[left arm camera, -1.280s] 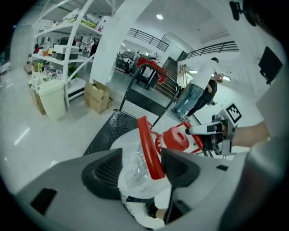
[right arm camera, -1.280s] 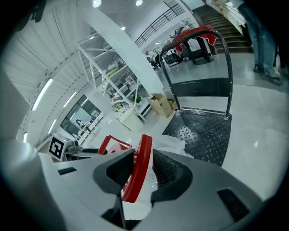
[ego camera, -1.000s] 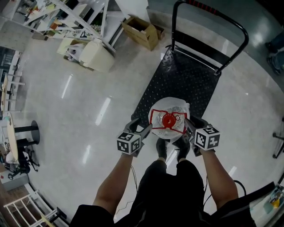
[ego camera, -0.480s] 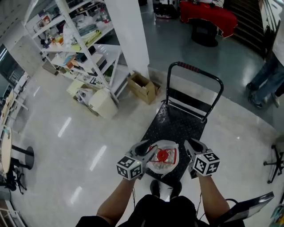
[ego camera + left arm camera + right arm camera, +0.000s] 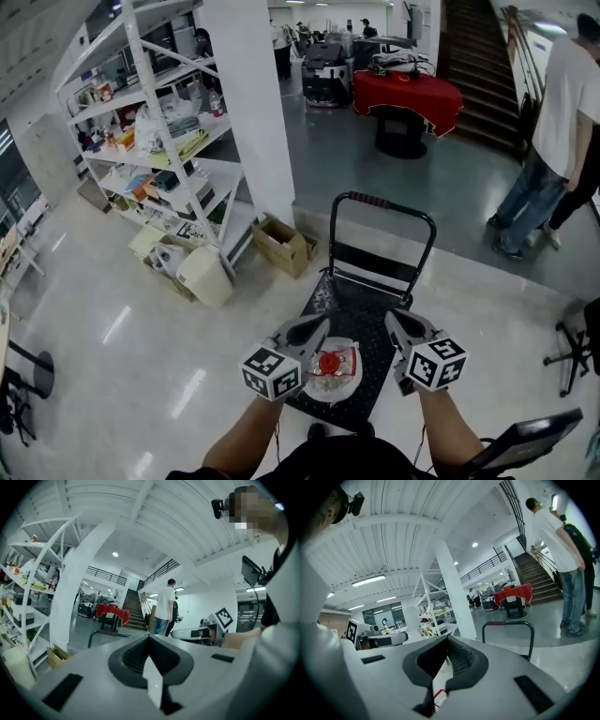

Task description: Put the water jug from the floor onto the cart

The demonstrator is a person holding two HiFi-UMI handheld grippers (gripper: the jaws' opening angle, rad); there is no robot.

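The water jug (image 5: 333,367), clear with a red cap and red label, stands upright on the near end of the black cart deck (image 5: 370,309). The cart handle (image 5: 380,201) rises at the far end. My left gripper (image 5: 312,330) hangs above the jug's left side, its jaws closing to shut with nothing between them. My right gripper (image 5: 397,322) is to the right of the jug, its jaws also closing to shut and empty. Neither touches the jug. In the right gripper view the cart handle (image 5: 508,623) shows ahead, and the left gripper (image 5: 379,639) at the left.
A white pillar (image 5: 248,103) and a loaded shelf rack (image 5: 159,141) stand to the left. By them lie a cardboard box (image 5: 281,246) and a white container (image 5: 206,275). Two people (image 5: 553,141) stand at the right. A red-covered table (image 5: 408,89) is beyond, a chair base (image 5: 577,352) at the right edge.
Both grippers let go of the jug, rose and closed. The jug stays standing on the cart. The head view has tilted up to take in more of the room.
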